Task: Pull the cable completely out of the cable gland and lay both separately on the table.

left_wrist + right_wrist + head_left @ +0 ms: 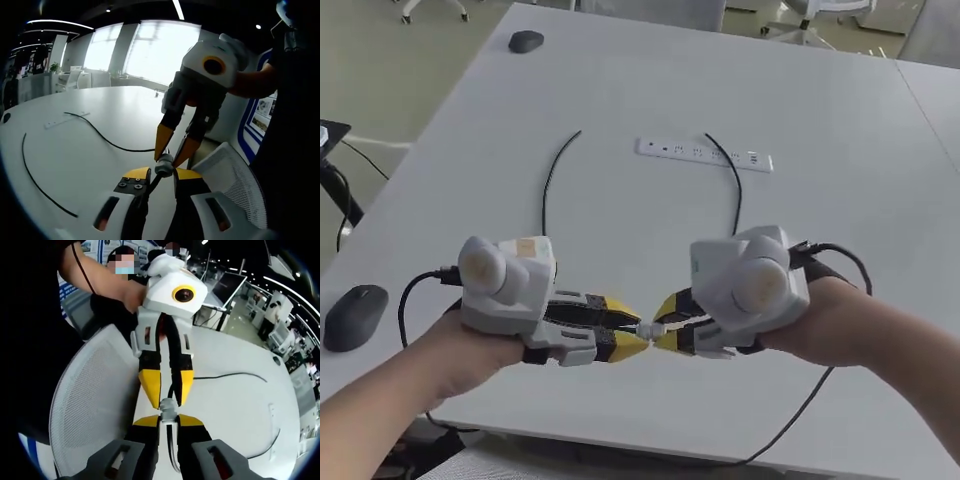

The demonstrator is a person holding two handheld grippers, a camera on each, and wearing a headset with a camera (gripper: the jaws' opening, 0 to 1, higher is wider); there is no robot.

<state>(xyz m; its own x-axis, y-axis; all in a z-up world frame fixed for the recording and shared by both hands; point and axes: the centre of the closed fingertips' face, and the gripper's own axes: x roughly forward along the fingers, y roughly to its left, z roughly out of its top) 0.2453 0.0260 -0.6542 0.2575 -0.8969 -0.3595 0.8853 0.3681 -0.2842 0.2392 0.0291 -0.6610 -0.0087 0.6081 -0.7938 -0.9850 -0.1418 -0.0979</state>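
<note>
Cable gland (650, 329) is held in the air over the near edge of the table (620, 100), sandwiched between the two tool tips, nothing laid down yet. The gland is a small pale grey plastic piece, rounded and knobbly, with a thin black round cable (151, 186) coming out of one end. In the head view the long axis runs left-right, about level. The cable end points toward the left gripper (638, 339), the gland body toward the right gripper (661, 335). Right gripper: yellow wedge jaws pressed in on the gland from both sides. Left gripper: jaws drawn narrow around the cable just behind the gland, and the cable runs back between them. It looks like a pinch, but pad contact itself is hidden. In the right gripper view a pale strand (172, 447) lies between that tool's own jaws; can't tell what it is. Both tools have glossy white housings, black arms and yellow tips. The table is matte white and smooth, with a flat white power strip (705, 153), two loose curved black wires (552, 180) and two dark mice (355, 316) on it. A white mesh chair back (90, 405) sits below the tools.
</note>
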